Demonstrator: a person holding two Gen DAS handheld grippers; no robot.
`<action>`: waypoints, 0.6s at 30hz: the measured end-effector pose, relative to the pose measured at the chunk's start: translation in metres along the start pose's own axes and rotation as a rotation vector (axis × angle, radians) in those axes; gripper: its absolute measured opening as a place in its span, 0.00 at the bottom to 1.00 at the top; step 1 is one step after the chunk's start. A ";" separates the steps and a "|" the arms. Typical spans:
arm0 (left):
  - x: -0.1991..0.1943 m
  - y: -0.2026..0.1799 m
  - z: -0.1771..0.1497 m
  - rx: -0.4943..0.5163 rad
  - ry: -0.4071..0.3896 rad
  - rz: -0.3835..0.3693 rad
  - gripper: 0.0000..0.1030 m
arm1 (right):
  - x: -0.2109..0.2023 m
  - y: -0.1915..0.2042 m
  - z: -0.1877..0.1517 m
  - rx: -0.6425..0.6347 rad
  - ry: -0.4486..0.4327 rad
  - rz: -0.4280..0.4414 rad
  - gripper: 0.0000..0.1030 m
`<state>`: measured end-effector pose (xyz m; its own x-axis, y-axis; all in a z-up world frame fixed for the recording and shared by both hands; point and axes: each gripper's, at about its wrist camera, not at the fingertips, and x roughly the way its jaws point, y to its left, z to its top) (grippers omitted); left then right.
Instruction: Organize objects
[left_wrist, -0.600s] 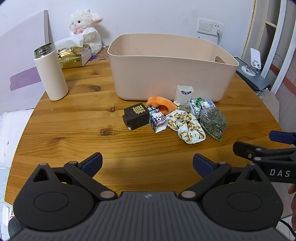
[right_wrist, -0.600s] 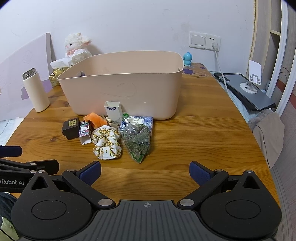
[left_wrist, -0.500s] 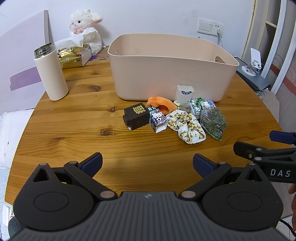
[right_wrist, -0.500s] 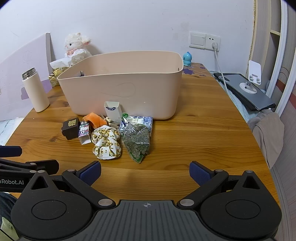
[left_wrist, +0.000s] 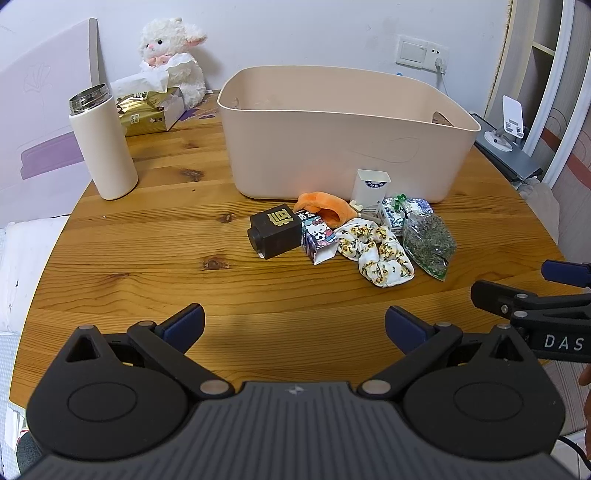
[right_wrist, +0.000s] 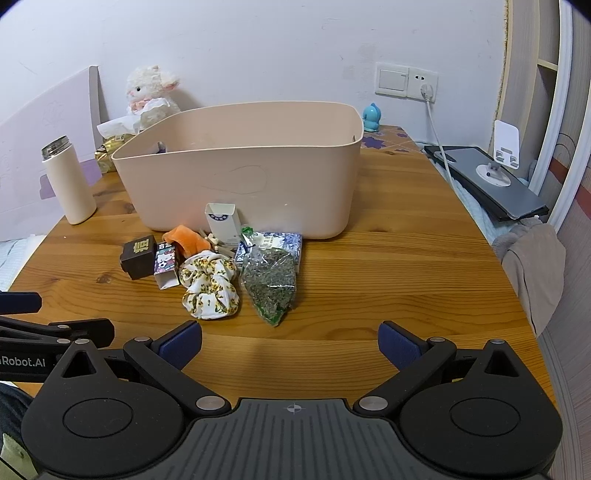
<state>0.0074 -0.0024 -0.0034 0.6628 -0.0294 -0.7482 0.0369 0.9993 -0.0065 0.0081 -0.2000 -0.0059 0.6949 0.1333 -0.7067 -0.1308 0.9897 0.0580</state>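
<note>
A pile of small things lies on the wooden table (left_wrist: 147, 266), just in front of the near wall of a beige plastic bin (left_wrist: 343, 147). From left to right in the pile: a black box (left_wrist: 276, 230) with a gold character, a small cartoon carton (left_wrist: 318, 236), an orange cloth (left_wrist: 325, 206), a flowered scrunchie (left_wrist: 375, 251), and a clear bag of dried green leaves (left_wrist: 428, 242) lying partly on a blue-and-white packet (right_wrist: 279, 242). A small white carton (left_wrist: 369, 188) stands upright at the far side of the pile, close against the bin.

Left tongs (left_wrist: 294, 321): spread wide, holding nothing, over the near edge of the table and well apart from the pile. Right tongs (right_wrist: 290, 339): likewise spread and empty, beside the left pair.

Far left of the table: a white flask (left_wrist: 103, 144) standing upright, a tissue box (left_wrist: 151, 112), and a plush lamb (left_wrist: 171, 55) against the wall. Far right: a blue figurine (right_wrist: 370, 117) under a wall socket (right_wrist: 406, 79).
</note>
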 end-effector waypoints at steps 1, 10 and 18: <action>0.000 0.000 0.000 0.000 0.000 0.000 1.00 | 0.000 0.001 0.000 0.000 0.000 0.000 1.00; 0.002 0.005 0.000 0.000 0.000 0.003 1.00 | 0.001 -0.001 0.000 0.004 0.000 0.001 1.00; 0.005 0.010 0.002 0.000 -0.001 0.011 1.00 | 0.003 -0.006 0.002 0.008 -0.005 0.004 1.00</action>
<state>0.0124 0.0074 -0.0063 0.6640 -0.0180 -0.7475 0.0293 0.9996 0.0020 0.0125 -0.2051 -0.0071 0.6977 0.1378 -0.7030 -0.1283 0.9895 0.0666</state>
